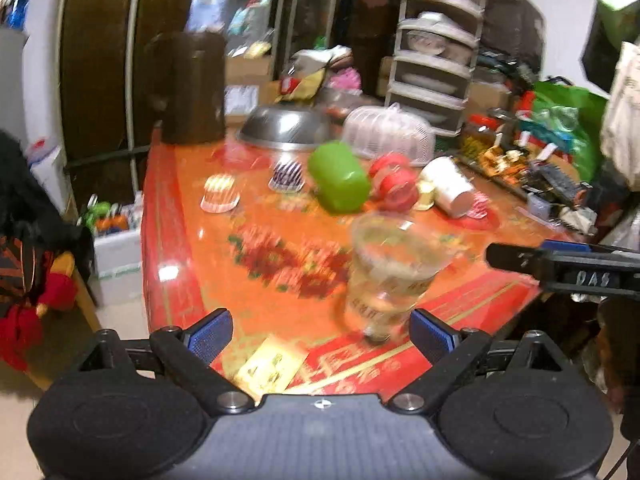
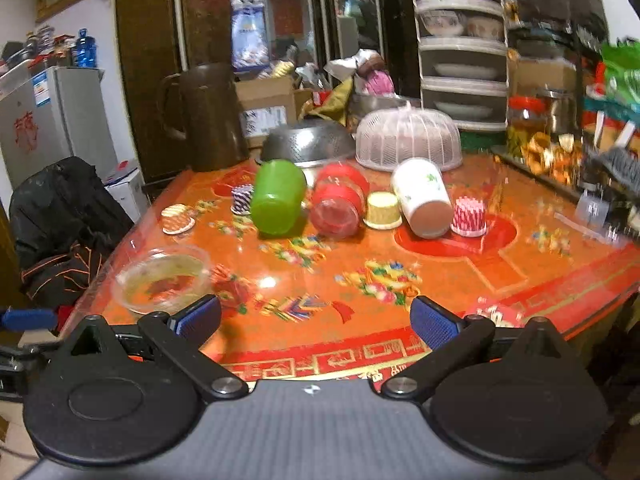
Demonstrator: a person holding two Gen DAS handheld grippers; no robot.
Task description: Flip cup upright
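The clear plastic cup [image 1: 390, 268] stands upright on the surface [image 1: 256, 272], mouth up, just ahead of the left hand-held gripper [image 1: 322, 338] and a little toward its right finger; motion blur smears its outline. In the right wrist view the same clear plastic cup [image 2: 162, 278] sits ahead and to the left of the right hand-held gripper [image 2: 316, 322], close to that left fingertip, near the surface's [image 2: 460, 264] front-left edge. Both hand-held grippers are spread wide with nothing between their blue pads; the left one's fingers flank the cup base without clearly touching it. The right hand-held gripper's tip [image 1: 520, 260] pokes in from the right side of the left view, just beside the cup.

Farther ahead of the right hand-held gripper, a row of cups lies on their sides: a green cup [image 2: 276, 198], a red cup [image 2: 340, 202] and a white paper cup [image 2: 424, 198]. Small cupcake liners stand among them, including a yellow one [image 2: 384, 210] and a red-striped one [image 2: 468, 216]. Beyond these sit a metal colander [image 2: 308, 146], a white mesh food cover [image 2: 408, 138] and a brown jug [image 2: 208, 116].
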